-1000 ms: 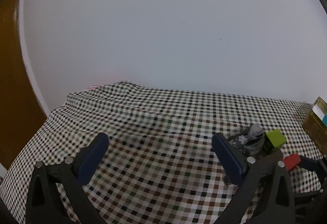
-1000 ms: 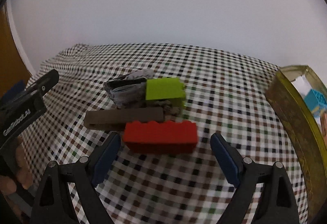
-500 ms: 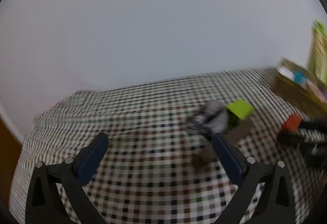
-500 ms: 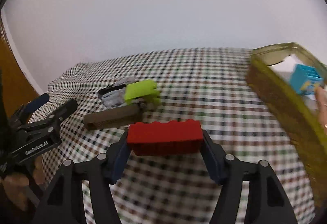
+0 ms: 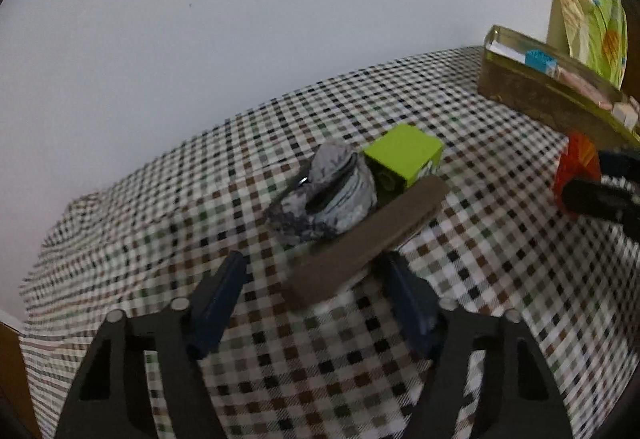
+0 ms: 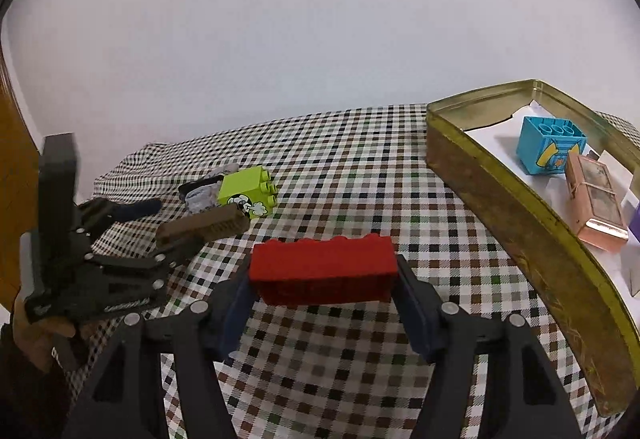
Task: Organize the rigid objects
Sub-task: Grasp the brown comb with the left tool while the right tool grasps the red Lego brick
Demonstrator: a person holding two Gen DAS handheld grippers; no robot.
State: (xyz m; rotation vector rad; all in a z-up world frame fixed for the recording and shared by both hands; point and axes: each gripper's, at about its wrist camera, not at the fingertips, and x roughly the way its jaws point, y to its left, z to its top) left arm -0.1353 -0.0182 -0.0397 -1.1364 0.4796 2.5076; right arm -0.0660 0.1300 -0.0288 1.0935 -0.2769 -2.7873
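- Your right gripper clamps the red brick end to end, a pad pressed on each short face; the brick hangs level above the checked cloth, just on the near side of the gold tin.
- The gold tin lies to the right of the red brick. On its white lining sit a blue block and a pink case, the case just in front of the block.
- Your left gripper has just been narrowing its jaws to a middling gap. The near end of the brown bar lies between the fingers; whether the pads press on it cannot be told, since a strip of cloth shows on the left side.
- The brown bar lies flat on the cloth, slanting away from the left gripper toward the gold tin.
- A grey crumpled pouch rests against the far long side of the brown bar; the lime-green block touches the pouch on the side nearer the tin.
- In the left view the red brick appears at the right edge, just in front of the gold tin, held by the other gripper.
- A printed green bag stands behind the tin.
- Your hand holding the left gripper shows at the right view's left edge.
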